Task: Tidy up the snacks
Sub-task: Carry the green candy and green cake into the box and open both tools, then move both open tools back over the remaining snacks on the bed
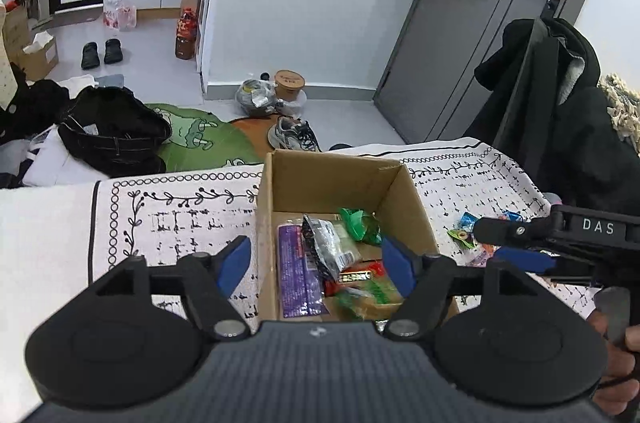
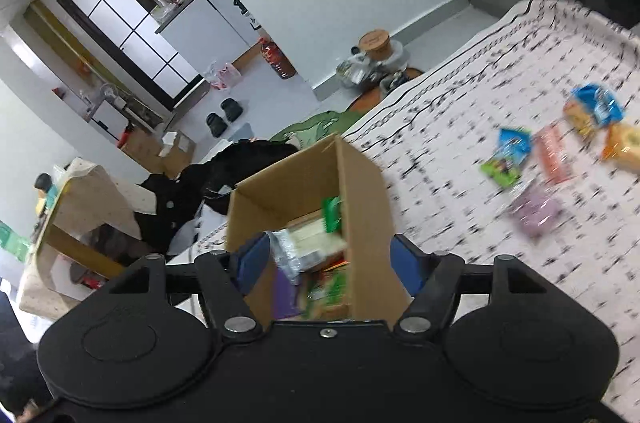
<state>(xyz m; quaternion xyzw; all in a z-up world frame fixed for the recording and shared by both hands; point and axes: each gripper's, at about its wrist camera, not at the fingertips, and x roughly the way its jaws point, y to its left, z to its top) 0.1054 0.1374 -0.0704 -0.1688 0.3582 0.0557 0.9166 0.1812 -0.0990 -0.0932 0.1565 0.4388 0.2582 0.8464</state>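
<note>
An open cardboard box (image 1: 320, 179) stands on the patterned tablecloth (image 1: 180, 219). It holds a purple packet (image 1: 296, 271), a black and silver packet (image 1: 320, 247), a green wrapper (image 1: 360, 221) and a red and gold one (image 1: 356, 275). My left gripper (image 1: 316, 267) hangs open over the box with nothing between its blue pads. My right gripper (image 2: 330, 261) is also open and empty above the box (image 2: 360, 183); it shows at the right of the left wrist view (image 1: 500, 243). Loose snacks lie to the right: a blue-green packet (image 2: 508, 155), a pink one (image 2: 554, 153), a purple one (image 2: 536, 211).
A black coat (image 1: 560, 111) hangs on a chair at the table's right end. Beyond the table's far edge lie dark clothes (image 1: 116, 135), a green mat (image 1: 200, 139) and trainers (image 1: 294, 135) on the floor. More packets (image 2: 596, 107) lie blurred at the far right.
</note>
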